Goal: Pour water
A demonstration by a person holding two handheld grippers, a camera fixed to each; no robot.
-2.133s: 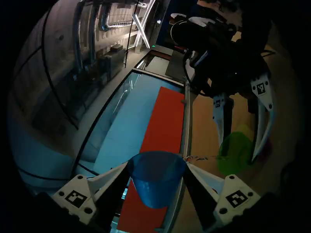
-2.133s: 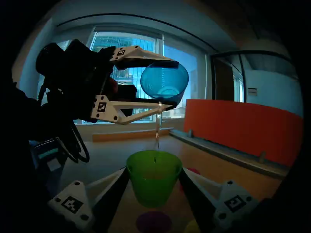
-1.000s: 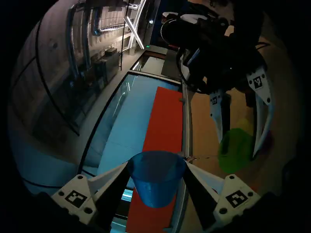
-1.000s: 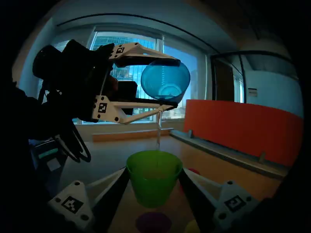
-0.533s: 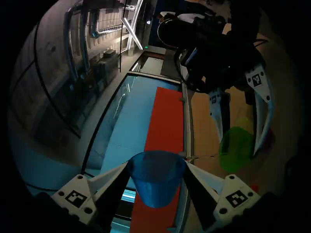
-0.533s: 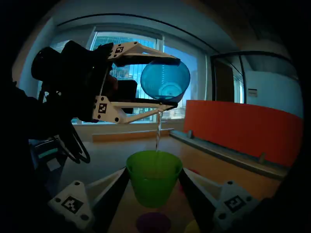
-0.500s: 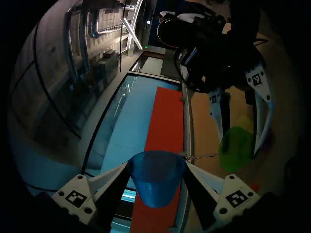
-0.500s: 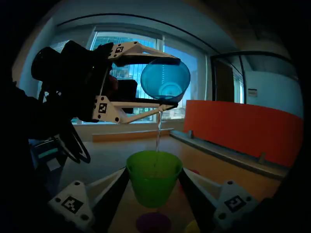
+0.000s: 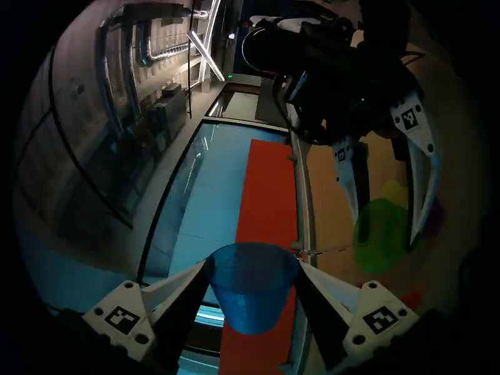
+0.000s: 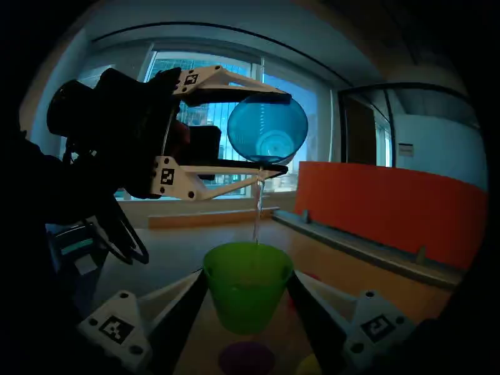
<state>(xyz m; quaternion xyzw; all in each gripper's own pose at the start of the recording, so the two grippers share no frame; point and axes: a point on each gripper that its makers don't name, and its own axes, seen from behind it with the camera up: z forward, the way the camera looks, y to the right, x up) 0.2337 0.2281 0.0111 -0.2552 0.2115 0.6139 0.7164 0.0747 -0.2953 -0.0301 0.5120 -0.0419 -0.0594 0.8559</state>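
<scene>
We are slowly tilting the blue cup (image 9: 252,297) clamped in the left gripper (image 9: 251,272), aiming the stream (image 10: 257,212) into the green cup (image 10: 248,297) clamped between the jaws of the right gripper (image 10: 248,278).

Orange panel (image 10: 394,206): you see it along the right of the right gripper view, rising behind the table's edge.
Table (image 10: 350,265): wooden, across the lower half of that view.
Window (image 10: 206,81): wide, at upper left; buildings show through it.
Purple disc (image 10: 245,357): flat on the table, bottom centre.
Ceiling pipes (image 9: 165,53): upper left of your left gripper view.
</scene>
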